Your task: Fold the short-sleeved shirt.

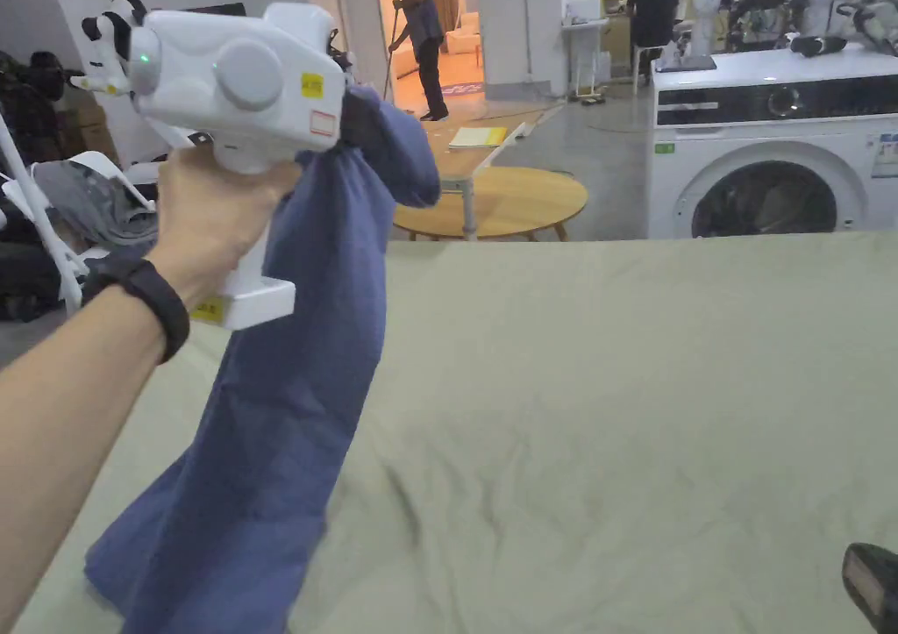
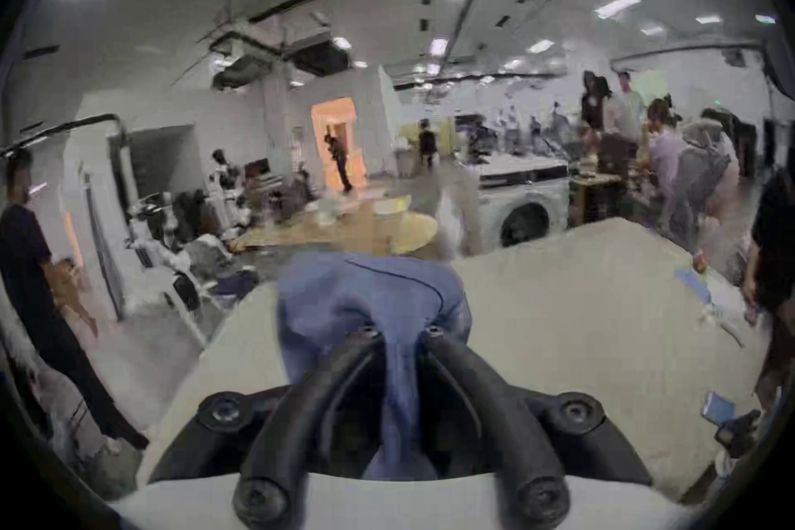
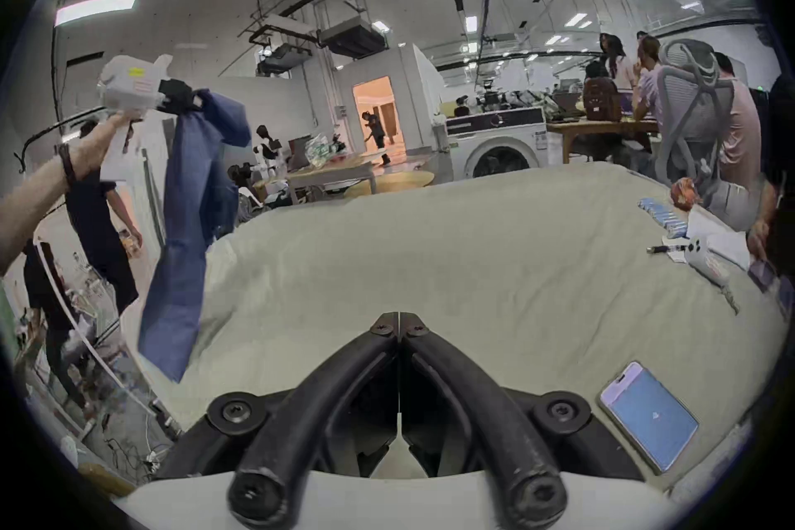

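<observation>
Left gripper (image 2: 398, 337): we see both jaws pinching a bunched fold of the blue shirt (image 1: 289, 381), held high.
Shirt: hangs straight down below our left gripper, over the near-left edge of the bed (image 1: 631, 399); lower end seems to brush the cover, contact unclear.
Right gripper (image 3: 399, 324): jaws pressed together, nothing between them, low over the bed, well apart from the shirt.
Beside right gripper: phone (image 3: 649, 414) lying on the cover to its right.
Risk: we judge the bunched pinch could slip, dropping the shirt off the bed edge; spreading it one-handed may leave twists.
Hidden: sleeves, collar and hem can't be told apart; left gripper view is blurred; the left gripper's tips are covered by cloth in the head view.
</observation>
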`<state>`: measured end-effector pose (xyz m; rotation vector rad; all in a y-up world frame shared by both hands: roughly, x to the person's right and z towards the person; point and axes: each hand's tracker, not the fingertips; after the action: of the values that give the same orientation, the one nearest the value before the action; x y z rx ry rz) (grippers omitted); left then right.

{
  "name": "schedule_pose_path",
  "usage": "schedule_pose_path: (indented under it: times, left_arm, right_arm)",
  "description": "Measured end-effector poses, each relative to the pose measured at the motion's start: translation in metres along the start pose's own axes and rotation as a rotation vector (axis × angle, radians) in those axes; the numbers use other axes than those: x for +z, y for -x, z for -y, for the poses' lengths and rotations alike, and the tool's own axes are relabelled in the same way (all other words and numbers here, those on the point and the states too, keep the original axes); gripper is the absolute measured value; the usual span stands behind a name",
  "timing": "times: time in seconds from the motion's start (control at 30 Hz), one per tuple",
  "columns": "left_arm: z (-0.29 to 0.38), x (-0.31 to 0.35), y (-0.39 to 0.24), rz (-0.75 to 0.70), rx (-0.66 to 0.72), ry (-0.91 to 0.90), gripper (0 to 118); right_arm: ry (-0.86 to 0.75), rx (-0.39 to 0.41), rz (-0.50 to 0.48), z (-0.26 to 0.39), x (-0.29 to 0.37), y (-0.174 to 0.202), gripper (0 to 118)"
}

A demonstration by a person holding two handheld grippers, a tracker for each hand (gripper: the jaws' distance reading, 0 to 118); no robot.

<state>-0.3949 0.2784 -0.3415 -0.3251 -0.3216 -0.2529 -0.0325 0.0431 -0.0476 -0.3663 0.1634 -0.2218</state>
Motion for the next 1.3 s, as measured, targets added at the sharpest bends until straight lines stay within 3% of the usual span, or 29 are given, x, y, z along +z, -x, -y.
schedule_pose_path:
  times: [0.13, 0.23, 0.37, 0.43, 0.53, 0.57, 0.6, 0.63, 0.67, 0.7, 0.77, 0.9, 1.0, 1.07, 1.1, 1.13, 1.17, 1.3]
  left_arm:
    - [0.097, -0.065, -0.119, 0.252, 0.006, 0.146, 3]
    - [0.175, -0.075, -0.208, 0.426, 0.047, 0.259, 3]
    - [0.25, -0.039, -0.313, 0.642, 0.086, 0.363, 3]
    - [0.27, -0.019, -0.347, 0.769, 0.12, 0.426, 3]
    - [0.29, 0.017, -0.367, 0.842, 0.196, 0.428, 3]
    - [0.295, 0.027, -0.371, 0.846, 0.178, 0.417, 10]
    - [0.292, 0.029, -0.369, 0.853, 0.166, 0.403, 24]
    - [0.294, 0.038, -0.363, 0.875, 0.156, 0.358, 53]
    - [0.292, 0.048, -0.349, 0.938, 0.165, 0.316, 72]
    - [0.289, 0.057, -0.34, 0.981, 0.187, 0.289, 82]
    - [0.265, 0.07, -0.314, 0.921, 0.186, 0.186, 82]
    - [0.231, 0.103, -0.252, 0.613, 0.127, -0.005, 81]
    - [0.22, 0.134, -0.2, 0.431, 0.169, -0.15, 78]
    - [0.222, 0.155, -0.171, 0.311, 0.183, -0.204, 61]
    - [0.223, 0.162, -0.161, 0.28, 0.168, -0.213, 45]
    - [0.225, 0.167, -0.154, 0.246, 0.148, -0.2, 15]
    - [0.229, 0.173, -0.145, 0.213, 0.148, -0.202, 0]
    - [0.238, 0.182, -0.118, 0.16, 0.212, -0.15, 0]
  right_arm:
    - [0.004, -0.016, 0.046, 0.003, 0.017, -0.023, 0]
    - [-0.013, -0.014, 0.092, 0.001, 0.034, -0.037, 0]
    - [-0.026, -0.001, 0.152, -0.004, 0.051, -0.05, 0]
    - [-0.038, -0.014, 0.164, -0.005, 0.059, -0.053, 0]
    - [-0.052, -0.038, 0.162, -0.005, 0.065, -0.054, 0]
    - [-0.051, -0.04, 0.162, -0.004, 0.064, -0.054, 0]
    - [-0.048, -0.038, 0.16, -0.004, 0.063, -0.053, 0]
    - [-0.038, -0.028, 0.156, -0.002, 0.063, -0.051, 0]
    - [-0.031, -0.017, 0.157, -0.001, 0.063, -0.047, 0]
    - [-0.031, -0.009, 0.156, 0.0, 0.062, -0.045, 0]
    - [-0.031, -0.004, 0.128, 0.002, 0.062, -0.039, 0]
    - [-0.031, 0.005, 0.082, -0.001, 0.049, -0.026, 0]
    - [-0.036, 0.052, 0.05, -0.004, 0.037, -0.012, 0]
    - [-0.029, 0.076, 0.045, -0.006, 0.028, -0.002, 0]
    - [-0.029, 0.084, 0.043, -0.007, 0.024, 0.0, 0]
    - [-0.029, 0.094, 0.036, -0.008, 0.021, 0.005, 0]
    - [-0.034, 0.095, 0.029, -0.009, 0.019, 0.009, 0]
    - [-0.037, 0.088, 0.006, -0.009, 0.01, 0.018, 0]
